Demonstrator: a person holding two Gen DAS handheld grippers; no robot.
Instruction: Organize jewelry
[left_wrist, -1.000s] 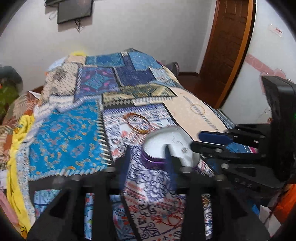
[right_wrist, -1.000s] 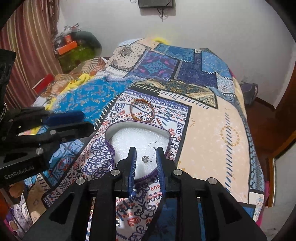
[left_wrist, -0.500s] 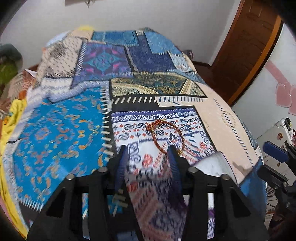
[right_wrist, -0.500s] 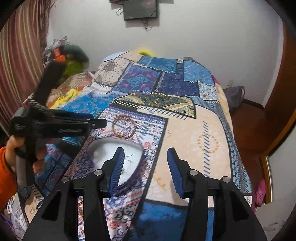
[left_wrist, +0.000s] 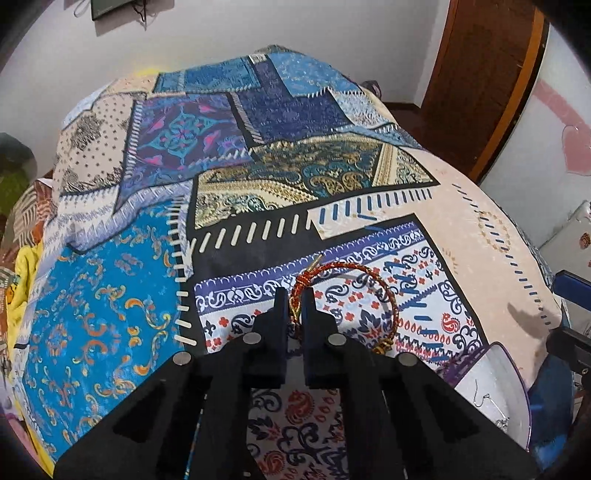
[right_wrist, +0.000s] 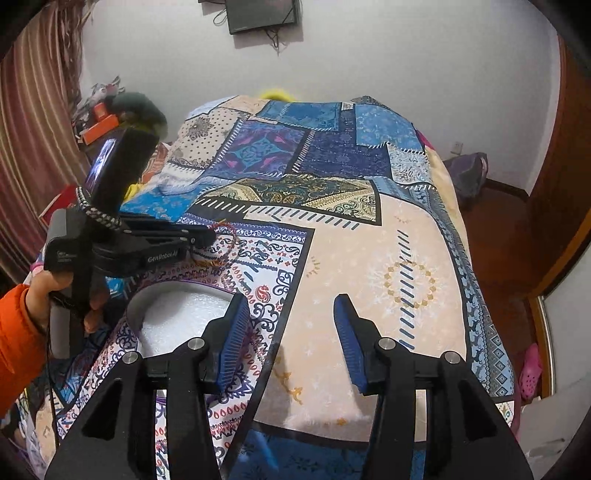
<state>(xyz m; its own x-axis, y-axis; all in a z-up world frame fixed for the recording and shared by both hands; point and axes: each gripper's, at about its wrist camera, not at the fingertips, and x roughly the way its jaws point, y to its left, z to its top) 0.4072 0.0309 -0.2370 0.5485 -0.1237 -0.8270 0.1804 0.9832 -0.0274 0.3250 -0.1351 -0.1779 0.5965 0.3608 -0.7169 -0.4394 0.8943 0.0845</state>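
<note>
A red and gold twisted bracelet (left_wrist: 384, 291) lies on the patterned bedspread. My left gripper (left_wrist: 294, 295) is shut on the bracelet's near left side, low on the cloth. It also shows in the right wrist view (right_wrist: 207, 234), with the bracelet (right_wrist: 231, 243) at its tip. A purple-rimmed box (left_wrist: 495, 391) with white foam lining sits at the lower right and holds a silver earring (left_wrist: 484, 400). My right gripper (right_wrist: 291, 332) is open and empty, above the bedspread just right of the box (right_wrist: 177, 314).
The patchwork bedspread (left_wrist: 258, 184) covers the whole bed. A wooden door (left_wrist: 484, 74) stands at the right. Clutter and a striped curtain (right_wrist: 33, 147) are at the left. A purple bag (right_wrist: 465, 170) lies on the floor.
My left gripper moved forward to the bracelet and closed on it. My right gripper let go of the earring in the box, opened wide and pulled back to the right.
</note>
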